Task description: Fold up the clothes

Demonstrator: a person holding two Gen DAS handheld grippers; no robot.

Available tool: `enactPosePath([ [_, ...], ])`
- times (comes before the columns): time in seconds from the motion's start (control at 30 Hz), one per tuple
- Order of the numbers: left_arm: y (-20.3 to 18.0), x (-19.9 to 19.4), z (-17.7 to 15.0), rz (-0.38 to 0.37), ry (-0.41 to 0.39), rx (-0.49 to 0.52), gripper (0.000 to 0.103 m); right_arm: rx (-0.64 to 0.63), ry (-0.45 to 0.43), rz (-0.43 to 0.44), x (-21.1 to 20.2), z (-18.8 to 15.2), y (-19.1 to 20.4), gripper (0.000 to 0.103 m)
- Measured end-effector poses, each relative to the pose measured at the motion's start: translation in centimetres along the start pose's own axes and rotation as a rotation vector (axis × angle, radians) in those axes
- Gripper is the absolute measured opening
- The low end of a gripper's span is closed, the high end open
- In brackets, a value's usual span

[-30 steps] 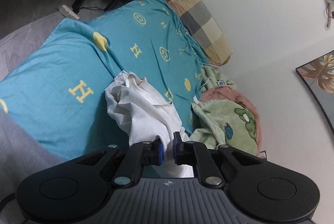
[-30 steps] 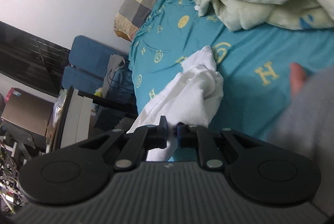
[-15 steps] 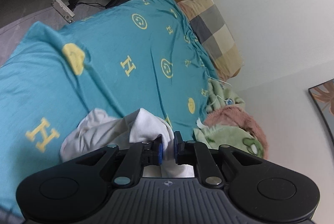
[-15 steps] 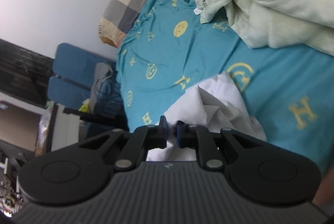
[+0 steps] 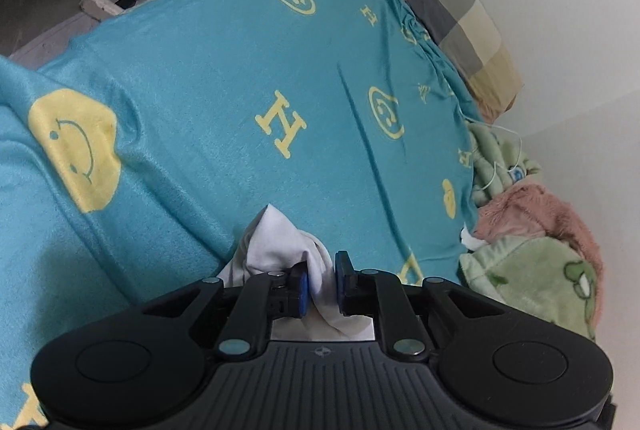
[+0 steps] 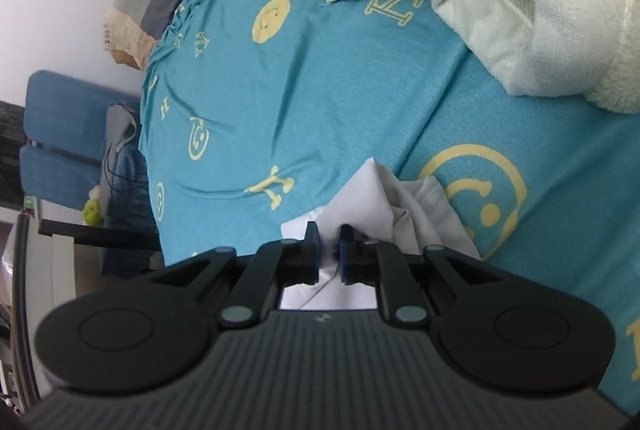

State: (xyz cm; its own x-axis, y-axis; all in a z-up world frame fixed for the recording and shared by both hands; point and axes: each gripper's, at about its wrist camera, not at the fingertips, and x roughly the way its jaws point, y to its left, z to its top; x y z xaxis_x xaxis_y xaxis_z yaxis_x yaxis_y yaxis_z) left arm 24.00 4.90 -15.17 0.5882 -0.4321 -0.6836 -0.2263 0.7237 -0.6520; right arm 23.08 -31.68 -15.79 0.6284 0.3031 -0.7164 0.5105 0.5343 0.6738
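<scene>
While the left claw [image 5: 322, 280] and right claw [image 6: 329, 246] each clamp the crumpled white cotton garment [image 6: 376, 201] near the teal patterned bed [image 5: 224, 77] edge, folding looks barely begun

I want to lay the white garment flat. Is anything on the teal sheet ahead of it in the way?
Nothing visible blocks it. The sheet ahead of the white garment is bare; the green blanket lies off to one side.

Each handheld tool, left gripper [image 5: 320, 284] and right gripper [image 6: 329, 254], has a ribbed black body, two round side discs, silver pivot screws and blue-padded black jaws.
</scene>
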Motion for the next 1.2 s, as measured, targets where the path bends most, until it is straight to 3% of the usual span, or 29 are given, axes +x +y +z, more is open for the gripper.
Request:
enactPosePath([
  [0.07,-0.5,-0.5,-0.1,-0.003,-0.01,0.046,0.017,-0.045,0.003,0.009,-0.3,0.0,0.5,0.015],
  [0.1,-1.0,-0.9,-0.3,-0.006,-0.02,0.081,0.025,-0.076,-0.001,0.015,-0.6,-0.1,0.8,0.017],
  [0.17,-2.1,-1.9,-0.8,-0.013,-0.045,0.157,0.049,-0.163,-0.019,0.031,-1.4,-0.7,1.8,0.029],
  [0.2,-2.7,-2.5,-1.2,-0.016,-0.062,0.199,0.067,-0.212,-0.036,0.043,-1.9,-1.0,2.3,0.044],
  [0.23,-3.3,-3.1,-1.8,-0.009,-0.085,0.248,0.078,-0.264,-0.055,0.056,-2.5,-1.6,2.9,0.06],
  [0.27,-4.0,-3.6,-2.4,0.008,-0.108,0.303,0.081,-0.318,-0.076,0.064,-2.9,-2.3,3.5,0.066],
  [0.37,-5.6,-4.1,-4.2,0.077,-0.159,0.464,0.083,-0.5,-0.13,0.015,-3.6,-4.0,5.4,0.067],
  [0.47,-6.1,-2.8,-5.4,0.147,-0.144,0.557,0.083,-0.608,-0.128,-0.038,-2.5,-4.8,6.0,0.067],
  [0.67,-3.9,0.0,-5.3,0.213,-0.059,0.539,0.083,-0.698,-0.104,-0.145,1.3,-5.4,6.0,0.067],
  [0.83,-3.0,0.7,-4.9,0.219,-0.041,0.519,0.083,-0.727,-0.108,-0.167,2.0,-5.9,6.0,0.068],
  [1.2,-5.3,-4.6,-8.8,0.233,-0.094,0.662,0.083,-0.753,-0.162,-0.143,-2.4,-8.4,6.2,0.066],
])
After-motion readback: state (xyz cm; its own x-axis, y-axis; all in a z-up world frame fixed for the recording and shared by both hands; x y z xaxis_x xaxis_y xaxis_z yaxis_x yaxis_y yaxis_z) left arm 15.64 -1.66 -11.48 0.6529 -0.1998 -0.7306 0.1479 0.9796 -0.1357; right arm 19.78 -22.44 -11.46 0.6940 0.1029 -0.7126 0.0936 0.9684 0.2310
